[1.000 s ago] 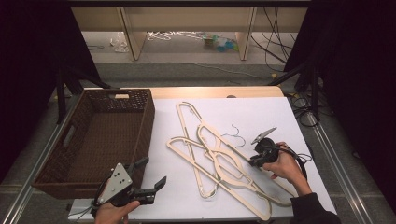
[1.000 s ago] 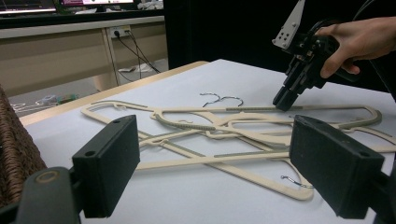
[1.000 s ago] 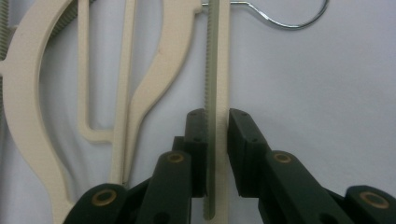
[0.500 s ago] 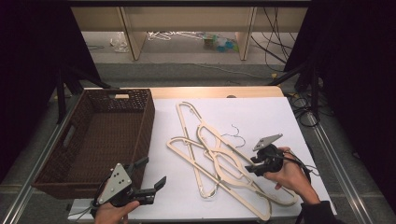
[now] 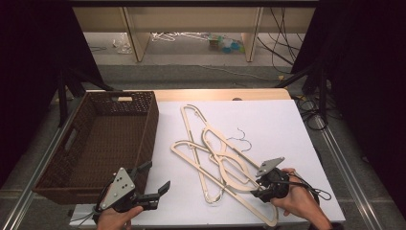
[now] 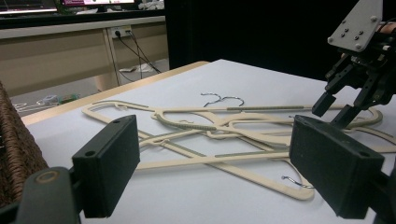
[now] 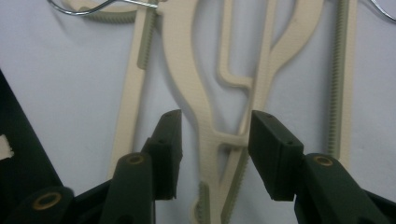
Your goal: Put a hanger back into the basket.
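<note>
A tangle of cream hangers (image 5: pixel 218 163) is spread flat on the white surface (image 5: pixel 287 124), right of the basket (image 5: pixel 95 143). The right gripper (image 7: pixel 212 140) is held low over the tangle's near right part; its fingers (image 7: pixel 275 154) have just been opening and are parted, with a hanger arm seen between them but not pressed. The left gripper (image 5: pixel 148 179) is held at the surface's near left edge, beside the basket, its fingers (image 6: pixel 109 163) spread wide around nothing.

Probably a lab: black curtains (image 5: pixel 28 52), cables (image 5: pixel 287 52), framed table (image 5: pixel 306 124).
</note>
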`<state>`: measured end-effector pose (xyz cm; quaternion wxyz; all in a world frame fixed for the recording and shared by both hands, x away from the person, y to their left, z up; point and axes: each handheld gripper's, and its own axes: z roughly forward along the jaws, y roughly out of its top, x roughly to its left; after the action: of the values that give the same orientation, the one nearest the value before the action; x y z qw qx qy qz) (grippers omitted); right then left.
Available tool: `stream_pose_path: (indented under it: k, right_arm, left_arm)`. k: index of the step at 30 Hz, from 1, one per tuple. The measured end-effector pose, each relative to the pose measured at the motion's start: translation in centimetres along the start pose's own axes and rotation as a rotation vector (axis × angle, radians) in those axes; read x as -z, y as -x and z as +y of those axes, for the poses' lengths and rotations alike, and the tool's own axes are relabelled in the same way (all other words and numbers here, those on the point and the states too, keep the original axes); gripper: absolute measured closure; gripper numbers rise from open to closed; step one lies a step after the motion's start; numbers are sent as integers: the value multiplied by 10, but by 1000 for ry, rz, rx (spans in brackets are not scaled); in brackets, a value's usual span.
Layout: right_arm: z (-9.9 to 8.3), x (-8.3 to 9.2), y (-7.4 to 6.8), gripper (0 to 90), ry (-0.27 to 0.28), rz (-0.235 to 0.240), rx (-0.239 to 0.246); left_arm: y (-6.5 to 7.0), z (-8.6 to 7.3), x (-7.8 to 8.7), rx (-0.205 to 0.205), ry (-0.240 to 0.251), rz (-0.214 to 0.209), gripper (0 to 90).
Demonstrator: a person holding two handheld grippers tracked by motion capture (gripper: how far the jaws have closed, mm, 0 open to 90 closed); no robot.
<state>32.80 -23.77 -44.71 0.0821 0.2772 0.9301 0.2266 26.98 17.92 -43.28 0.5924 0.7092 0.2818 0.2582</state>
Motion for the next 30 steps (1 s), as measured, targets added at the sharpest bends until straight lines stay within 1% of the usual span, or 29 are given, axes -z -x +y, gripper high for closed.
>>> stream_pose_path:
  k: [3,4,5,6,7,10,11,12,13,14,15,16,17,18,19,20,21,22,23,24,25,26,27,28,29,30]
  right_arm:
    - [2,-5,-4,568,18,35,43]
    - [2,-5,-4,568,18,35,43]
    - [4,-8,-4,573,24,38,51]
    - [6,-14,-4,582,19,47,86]
    - [6,-16,-4,587,12,47,86]
    - [9,-23,-1,599,0,53,125]
    - [9,-23,-1,599,0,53,125]
    - [10,-26,0,608,-18,68,134]
    - [11,-27,3,643,-17,95,167]
    - [11,-27,3,643,-17,95,167]
    - [10,-27,4,658,-16,112,175]
    - [9,-26,4,718,-17,125,202]
    - [9,-26,4,718,-17,125,202]
    - [9,-25,3,751,-24,129,221]
    - [10,-25,3,760,-32,146,250]
    - [9,-25,3,762,-34,149,256]
    - [9,-25,3,762,-34,149,256]
    - [10,-24,2,767,-44,145,274]
    - [10,-24,2,767,-44,145,274]
    - [10,-21,2,769,-58,138,304]
    - [10,-21,2,769,-58,138,304]
    - [10,-20,2,770,-57,138,306]
    - [12,-14,1,772,-48,147,306]
    - [12,-14,1,772,-48,147,306]
    - [12,-12,1,773,-40,154,307]
    - [14,-5,0,773,-32,171,306]
  left_arm:
    - [1,0,0,-11,-8,-4,161]
    - [1,0,0,-11,-8,-4,161]
    - [2,0,-1,-1,-8,-4,161]
    - [1,0,-1,-8,-11,-3,161]
    - [1,0,-1,-9,-11,-3,161]
    - [1,-1,-1,-9,-11,-2,161]
    - [1,-1,-1,-9,-11,-2,161]
    - [1,-1,-1,-10,-14,-2,161]
    - [1,-1,-2,-8,-8,-5,161]
    - [1,-1,-2,-8,-8,-5,161]
    - [1,-1,-2,-7,-6,-7,161]
    - [2,-1,-2,-2,-16,-2,161]
    - [2,-1,-2,-2,-16,-2,161]
    - [2,-2,-3,-8,-19,-2,161]
    - [2,-1,-3,-16,-23,-4,161]
    - [2,-2,-4,-14,-17,-7,162]
    - [2,-2,-4,-19,-28,-4,162]
    - [3,-2,-6,-10,-32,-7,162]
    - [3,-2,-6,-10,-32,-7,162]
    - [4,-2,-9,-15,-38,-9,162]
    - [4,-2,-9,-15,-38,-9,162]
    - [5,-2,-12,-22,-48,-16,162]
    - [9,-3,-20,-40,-74,-19,164]
    - [9,-3,-20,-40,-74,-19,168]
    - [11,-3,-24,-76,-105,-15,168]
    - [16,-4,-34,-111,-145,-48,185]
